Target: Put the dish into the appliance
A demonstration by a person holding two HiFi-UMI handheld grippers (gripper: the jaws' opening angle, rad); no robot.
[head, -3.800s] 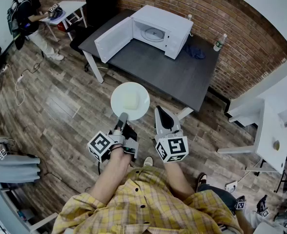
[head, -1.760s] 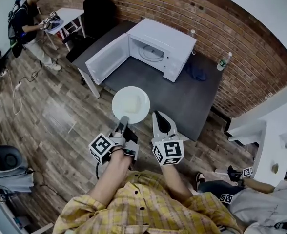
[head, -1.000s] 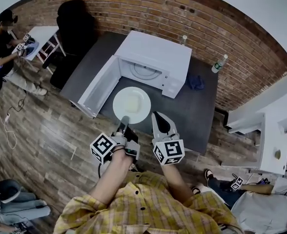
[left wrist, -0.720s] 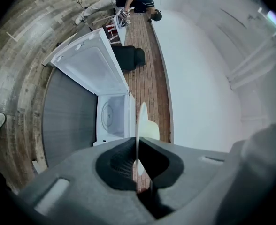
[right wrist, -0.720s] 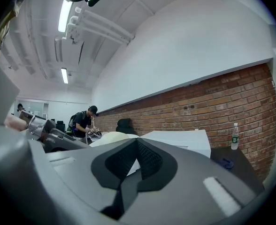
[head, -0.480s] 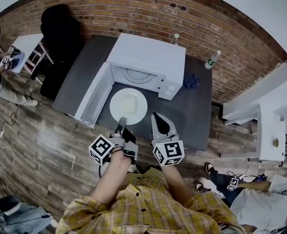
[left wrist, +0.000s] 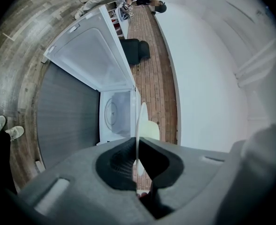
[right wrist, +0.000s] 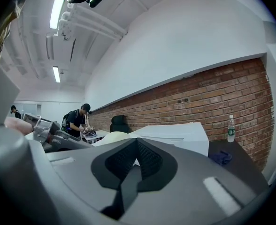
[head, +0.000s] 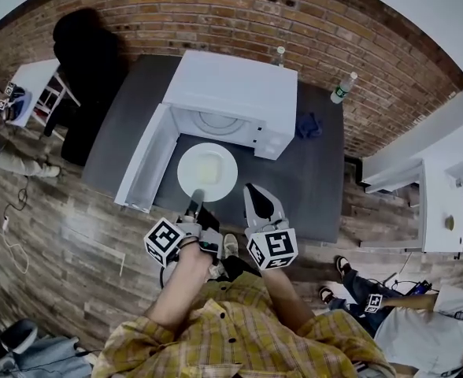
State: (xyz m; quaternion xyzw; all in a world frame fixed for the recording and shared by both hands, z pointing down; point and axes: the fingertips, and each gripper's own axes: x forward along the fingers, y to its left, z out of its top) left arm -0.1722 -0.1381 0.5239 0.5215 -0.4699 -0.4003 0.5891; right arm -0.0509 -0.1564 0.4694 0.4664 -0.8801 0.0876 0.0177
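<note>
A white round dish (head: 207,172) with a pale yellow block on it hangs in front of the white microwave (head: 235,95), held by its near rim. My left gripper (head: 194,204) is shut on that rim; in the left gripper view the dish (left wrist: 140,130) shows edge-on between the jaws. The microwave door (head: 146,159) stands open to the left, and the cavity (left wrist: 113,116) with its glass turntable lies straight ahead. My right gripper (head: 261,198) floats just right of the dish, shut, with nothing in it.
The microwave stands on a dark grey table (head: 314,179) against a brick wall. A blue cloth (head: 308,124) and two bottles (head: 340,87) lie right of it. A black chair (head: 80,61) stands at the left; people sit at the frame's edges.
I have walked up to the table: the microwave has grown nearer and now sits right behind the dish. Both grippers keep their hold and spacing.
</note>
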